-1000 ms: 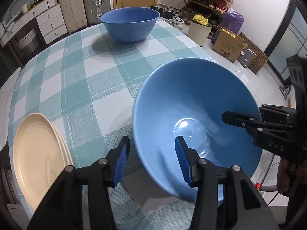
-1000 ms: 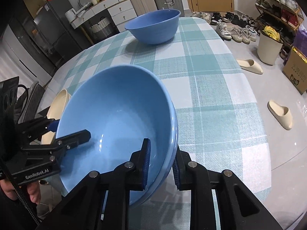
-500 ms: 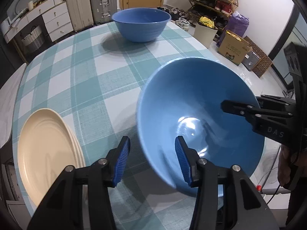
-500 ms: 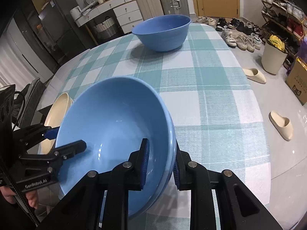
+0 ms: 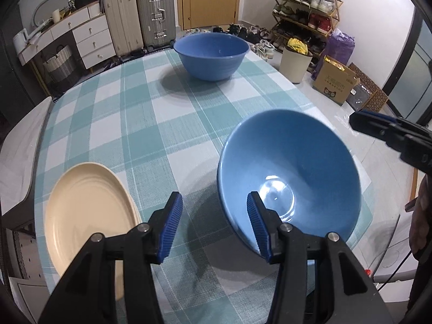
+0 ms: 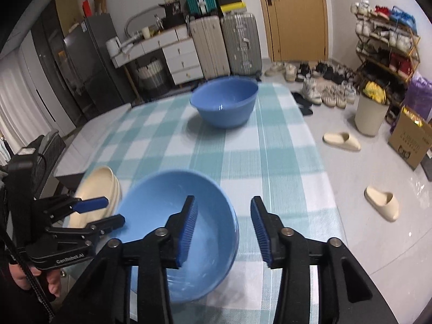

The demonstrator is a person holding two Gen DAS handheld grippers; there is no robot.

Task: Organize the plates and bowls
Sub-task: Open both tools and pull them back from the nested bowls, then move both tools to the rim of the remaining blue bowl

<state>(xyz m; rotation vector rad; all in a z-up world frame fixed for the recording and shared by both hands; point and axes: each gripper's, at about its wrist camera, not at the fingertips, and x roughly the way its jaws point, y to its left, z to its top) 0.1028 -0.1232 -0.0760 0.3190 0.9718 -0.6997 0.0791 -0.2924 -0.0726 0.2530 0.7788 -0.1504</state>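
Note:
A light blue bowl [image 5: 294,167] sits on the checked tablecloth near the front edge; it also shows in the right wrist view [image 6: 172,216]. My left gripper [image 5: 214,225] is open, its right finger over the bowl's near rim. My right gripper [image 6: 224,229] is open and pulled back from the bowl, its left finger over the bowl's right side. A darker blue bowl [image 5: 211,52] stands at the far end of the table, also in the right wrist view [image 6: 224,105]. Cream plates [image 5: 86,216] lie stacked at the front left, also in the right wrist view [image 6: 100,186].
The table [image 5: 135,124] carries a teal and white checked cloth. Beyond it stand suitcases [image 5: 155,16], a drawer unit [image 5: 91,40], a shoe rack [image 5: 305,13], a bin [image 5: 295,63] and a cardboard box [image 5: 336,81]. Slippers [image 6: 382,202] lie on the floor.
My right gripper let go of the light blue bowl, opened and drew back. The bowl went from tilted in the air to resting on the table. Both views pulled back.

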